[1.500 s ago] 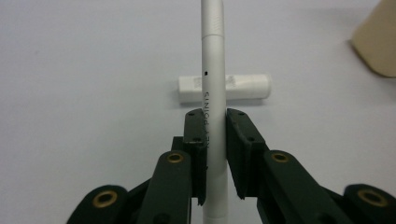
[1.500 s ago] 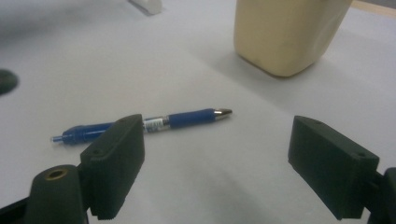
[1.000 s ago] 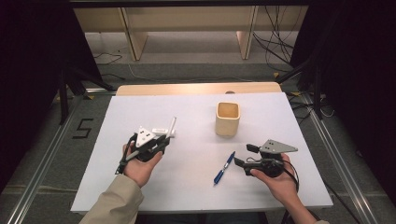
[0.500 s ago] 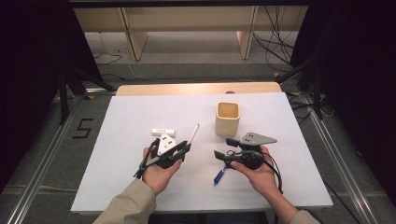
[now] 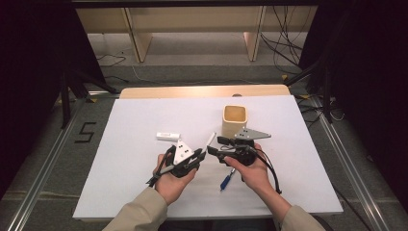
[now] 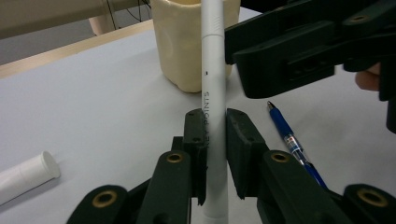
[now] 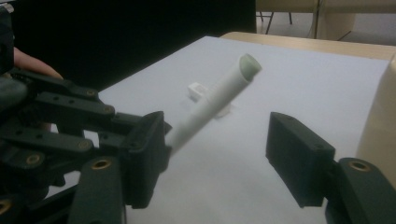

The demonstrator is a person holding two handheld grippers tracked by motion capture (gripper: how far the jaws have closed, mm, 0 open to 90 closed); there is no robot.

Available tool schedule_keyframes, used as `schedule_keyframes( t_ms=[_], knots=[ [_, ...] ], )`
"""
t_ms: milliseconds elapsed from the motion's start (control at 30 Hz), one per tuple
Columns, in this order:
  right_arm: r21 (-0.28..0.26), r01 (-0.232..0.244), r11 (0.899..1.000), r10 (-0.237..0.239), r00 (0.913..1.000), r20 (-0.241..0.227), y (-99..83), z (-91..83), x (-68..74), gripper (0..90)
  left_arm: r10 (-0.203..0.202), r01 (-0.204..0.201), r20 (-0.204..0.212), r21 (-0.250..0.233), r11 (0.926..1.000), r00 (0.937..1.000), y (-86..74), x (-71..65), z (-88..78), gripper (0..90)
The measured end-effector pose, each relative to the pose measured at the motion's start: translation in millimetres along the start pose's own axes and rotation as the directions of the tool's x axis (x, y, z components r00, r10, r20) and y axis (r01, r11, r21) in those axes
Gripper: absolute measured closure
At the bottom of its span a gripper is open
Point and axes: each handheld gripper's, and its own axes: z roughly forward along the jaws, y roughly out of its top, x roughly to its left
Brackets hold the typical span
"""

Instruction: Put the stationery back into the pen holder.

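Left tool (image 5: pixel 199 155) clamped on a white pen (image 5: pixel 210 141), seen from the high view near the tabletop's front middle; in the left gripper view the pen (image 6: pixel 214 93) runs straight up between the two pads, pinched low on its barrel, printed lettering visible along it. Pen tip end points away from the person, toward the cup.

Right tool (image 5: pixel 214 150) sits just beside the left one, jaws apart and just now closing, facing the pen from the other side. In the right gripper view the pen (image 7: pixel 215 100) juts out past the near left jaw, with the far jaw standing clear of it; pads not pressing on it. Whether the left pad touches the barrel, cannot tell.

Blue pen (image 5: pixel 226 180) lies flat on the white tabletop (image 5: pixel 134 115), just in front of the right hand (image 5: pixel 255 168), partly under it. Left hand (image 5: pixel 171 180) grips its tool from below, beige sleeve behind.

Farther out: small white cap (image 5: pixel 168 136) lying on its side, left of the tools, apart from them. Cream square cup (image 5: pixel 235 120) stands upright just beyond the right tool, open top, close behind the white pen's far end.
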Motion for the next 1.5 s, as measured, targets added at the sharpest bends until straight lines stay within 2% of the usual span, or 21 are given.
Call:
schedule_keyframes(
  t_ms=[400, 600, 833, 1000, 1200, 1233, 1500],
  knots=[
    [-0.001, -0.066, 0.998, 0.066, 0.9961, -0.058, -0.3, 8.5, 1.6, 56.6, 0.015, -0.015, 0.005, -0.015, 0.9998, 0.9999, 1.5, -5.8, 2.8, 78.3],
    [-0.018, -0.104, 0.994, 0.102, 0.9924, -0.069, -0.5, 8.1, 0.7, 66.7, 0.019, -0.019, 0.003, -0.021, 0.9996, 0.9998, 1.9, -6.0, 2.1, 78.3],
    [-0.053, -0.131, 0.990, 0.124, 0.9840, -0.128, 1.5, 5.5, 3.4, 78.4, 0.040, -0.040, 0.001, -0.045, 0.9982, 0.9992, 3.1, -6.9, 1.8, 78.2],
    [-0.066, -0.123, 0.990, 0.115, 0.9864, -0.118, 3.2, 3.0, 4.6, 78.7, 0.067, -0.068, -0.011, -0.059, 0.9960, 0.9977, 3.4, -7.1, 1.3, 75.0],
    [-0.088, -0.064, 0.994, 0.059, 0.9968, -0.053, 8.6, -3.3, 3.5, 78.7, 0.108, -0.110, -0.040, -0.051, 0.9926, 0.9934, 2.3, -1.2, -1.5, 54.5],
    [-0.088, -0.064, 0.994, 0.059, 0.9968, -0.053, 8.6, -3.3, 3.5, 78.7, 0.103, -0.105, -0.047, -0.048, 0.9933, 0.9936, 2.2, 0.0, -2.5, 54.5],
    [-0.094, -0.008, 0.996, 0.009, 0.9999, 0.009, 13.5, -8.2, 1.0, 78.7, 0.089, -0.090, -0.061, -0.007, 0.9959, 0.9941, -0.3, 10.4, -8.6, 37.0]
  ],
)
